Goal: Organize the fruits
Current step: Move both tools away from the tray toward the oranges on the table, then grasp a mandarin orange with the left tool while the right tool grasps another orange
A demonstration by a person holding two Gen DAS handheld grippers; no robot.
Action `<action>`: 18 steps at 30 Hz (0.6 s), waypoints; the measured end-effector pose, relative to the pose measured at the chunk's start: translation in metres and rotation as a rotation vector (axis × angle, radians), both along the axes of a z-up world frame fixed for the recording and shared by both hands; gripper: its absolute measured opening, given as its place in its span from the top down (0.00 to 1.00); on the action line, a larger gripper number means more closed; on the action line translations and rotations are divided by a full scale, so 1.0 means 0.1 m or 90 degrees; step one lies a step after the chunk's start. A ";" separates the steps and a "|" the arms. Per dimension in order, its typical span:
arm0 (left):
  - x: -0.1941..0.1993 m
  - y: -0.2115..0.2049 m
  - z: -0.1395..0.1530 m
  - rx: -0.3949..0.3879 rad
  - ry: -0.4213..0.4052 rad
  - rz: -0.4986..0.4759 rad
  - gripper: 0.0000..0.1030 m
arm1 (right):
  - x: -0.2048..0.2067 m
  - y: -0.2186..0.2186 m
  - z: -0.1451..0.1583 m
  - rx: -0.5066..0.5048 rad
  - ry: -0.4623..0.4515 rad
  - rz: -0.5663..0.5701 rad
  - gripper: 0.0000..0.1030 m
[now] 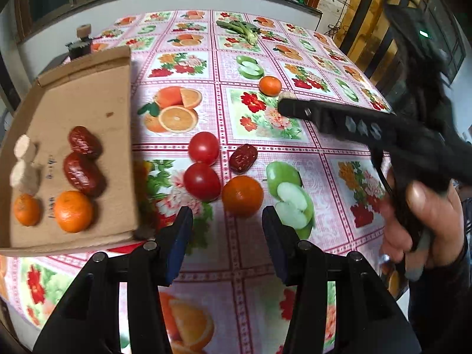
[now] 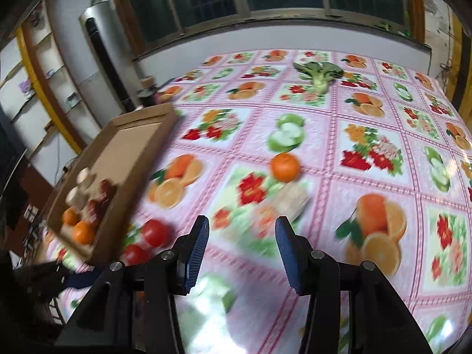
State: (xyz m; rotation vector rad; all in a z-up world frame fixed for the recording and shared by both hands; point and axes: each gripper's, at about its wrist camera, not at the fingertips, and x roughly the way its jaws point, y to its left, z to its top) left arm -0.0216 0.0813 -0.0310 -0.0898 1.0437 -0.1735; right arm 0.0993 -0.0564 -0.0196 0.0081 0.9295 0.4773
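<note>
A cardboard tray [image 1: 88,94] on the left holds two red dates [image 1: 84,159], two small oranges [image 1: 73,211] and pale round pieces [image 1: 23,162]. On the cloth lie two tomatoes [image 1: 203,165], a red date [image 1: 243,157], an orange [image 1: 242,196] and a farther orange [image 1: 270,85]. My left gripper [image 1: 227,230] is open and empty just in front of the near orange. My right gripper [image 2: 242,253] is open and empty; in the left wrist view it [image 1: 287,104] reaches in from the right, its tip near the far orange [image 2: 284,166]. The tray also shows in the right wrist view [image 2: 126,159].
A green vegetable [image 1: 242,31] lies at the far side of the table [image 2: 383,265], also in the right wrist view [image 2: 320,73]. A dark jar with a cork [image 1: 79,44] stands behind the tray. A wall with windows runs behind; shelves stand at the left.
</note>
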 end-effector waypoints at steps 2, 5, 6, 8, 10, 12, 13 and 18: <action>0.06 -0.02 -0.05 -0.008 0.009 0.000 0.54 | 0.18 -0.01 -0.06 -0.015 0.005 -0.008 0.53; 0.13 -0.04 -0.10 -0.012 0.017 0.004 0.54 | 0.38 0.00 -0.13 -0.024 0.010 -0.009 0.52; 0.16 -0.05 -0.12 -0.012 0.021 0.003 0.54 | 0.43 0.02 -0.14 -0.029 0.006 -0.012 0.50; 0.19 -0.07 -0.14 -0.013 0.020 0.002 0.54 | 0.53 0.04 -0.16 -0.034 0.001 -0.012 0.50; 0.21 -0.12 -0.15 -0.007 0.020 -0.004 0.54 | 0.65 0.07 -0.19 -0.036 0.004 -0.009 0.52; 0.22 -0.14 -0.17 -0.007 0.018 -0.006 0.54 | 0.72 0.11 -0.22 -0.054 0.001 -0.011 0.52; 0.21 -0.15 -0.17 -0.004 0.014 -0.008 0.54 | 0.76 0.12 -0.25 -0.062 0.002 -0.008 0.53; 0.21 -0.15 -0.17 -0.029 0.006 -0.032 0.73 | 0.81 0.12 -0.33 -0.057 0.015 -0.002 0.67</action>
